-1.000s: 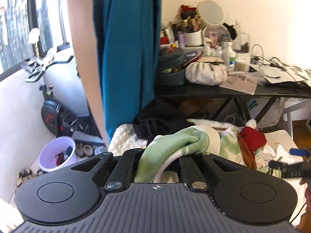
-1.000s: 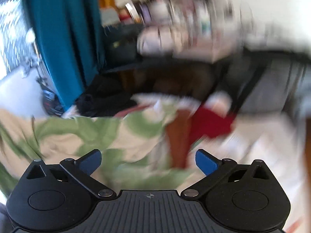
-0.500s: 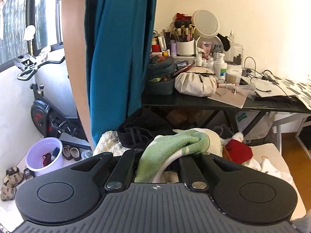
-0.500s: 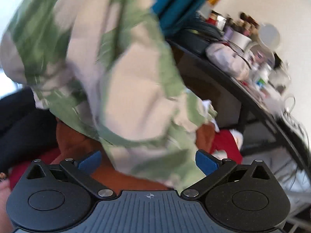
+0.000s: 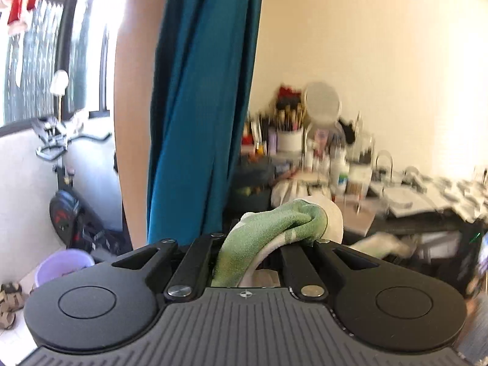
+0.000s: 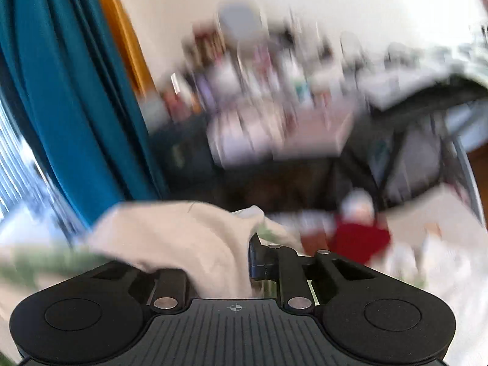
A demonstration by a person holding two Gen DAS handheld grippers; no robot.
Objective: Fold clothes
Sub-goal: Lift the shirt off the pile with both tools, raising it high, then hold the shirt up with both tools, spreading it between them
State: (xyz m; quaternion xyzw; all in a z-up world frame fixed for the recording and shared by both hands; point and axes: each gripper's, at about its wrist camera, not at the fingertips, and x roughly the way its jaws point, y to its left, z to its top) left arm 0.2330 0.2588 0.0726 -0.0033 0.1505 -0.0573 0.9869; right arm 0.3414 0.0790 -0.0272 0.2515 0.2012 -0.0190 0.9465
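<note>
A green and cream patterned garment (image 5: 274, 222) bunches out from between the fingers of my left gripper (image 5: 265, 244), which is shut on it and held up in front of the desk. In the blurred right wrist view the cream side of the same garment (image 6: 183, 231) drapes over the left finger and passes between the jaws of my right gripper (image 6: 244, 244). Those jaws are closing, drawn near together on the fabric. Both grippers' fingertips are hidden by cloth.
A teal curtain (image 5: 207, 91) hangs at the left. A dark desk (image 5: 411, 225) crowded with cosmetics stands ahead. An exercise bike (image 5: 64, 210) and a purple bucket (image 5: 61, 267) are at the lower left. A red garment (image 6: 360, 241) lies among other clothes below.
The right jaws, wide open before, have drawn in on the cream fabric. Both views have risen, and the desk now sits lower behind the left gripper's cloth.
</note>
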